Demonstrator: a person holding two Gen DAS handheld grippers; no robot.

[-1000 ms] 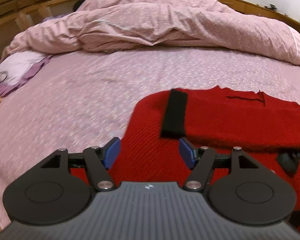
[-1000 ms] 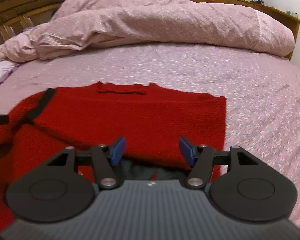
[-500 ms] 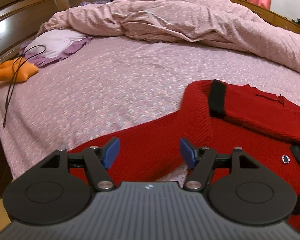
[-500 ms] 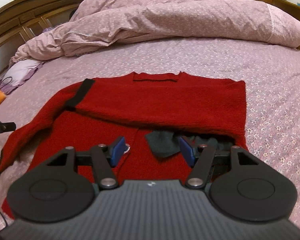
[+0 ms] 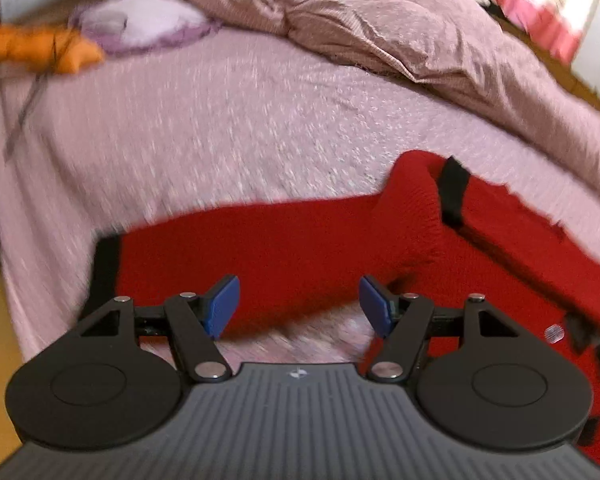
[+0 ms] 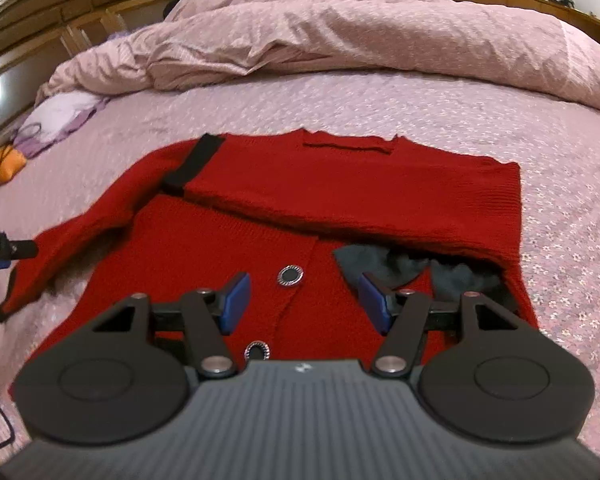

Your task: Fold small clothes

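On the bed [image 6: 380, 100], toward its near edge, lies a red knit cardigan [image 6: 340, 184], front up w/ dark round buttons [image 6: 290, 276] showing; its top half is folded down over the body, one sleeve w/ a black cuff [image 6: 194, 162] doubled across, the other sleeve [image 5: 260, 248] stretched out toward the bed's left edge. A rumpled pink duvet [image 6: 340, 28] is heaped along the far edge. Left gripper [image 5: 298, 306] hovers over that outstretched sleeve, fingers apart, nothing between them. Right gripper [image 6: 302, 300] hangs above the button placket, fingers also apart & empty. The knit looks soft, limp, fairly light, prob. stretchy: it should drape and sag if lifted from one point, so best pinch a doubled edge, e.g. the sleeve near its cuff end or the hem corners, both layers together. The buttons are hard, so avoid clamping on them.
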